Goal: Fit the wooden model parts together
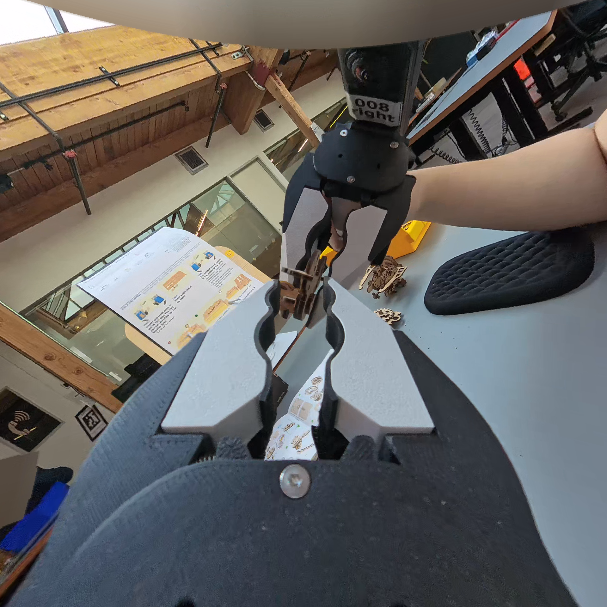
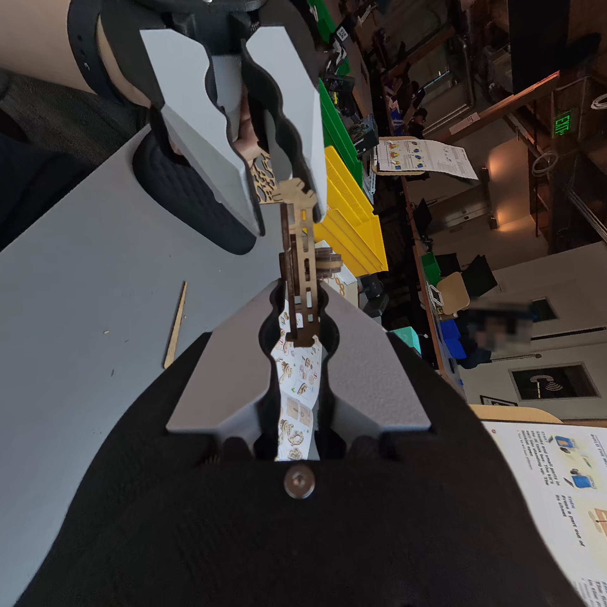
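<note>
The wooden model assembly hangs in mid-air above the grey desk, shared between the two tools; in the right wrist view the right gripper pinches its slotted strip near the lower end, fingers closed against it from both sides, while the left gripper comes in from 12 o'clock and grips the knobbed top end between its tips. In the left wrist view the same assembly sits just past the left gripper's tips, and how firmly they bite on it I cannot tell from that angle.

The main risk, as I judge it, is the thin plywood itself; the strip is slender and slotted, so a push off its axis could bend or snap it at a slot. The round stacked discs at 3 o'clock of the strip look only friction-fitted; a twist might pop them loose. Both grips are on narrow edges; a slip could drop the piece among the loose wooden parts near the black wrist rest. The thin wooden stick at 9 o'clock lies well clear.
</note>
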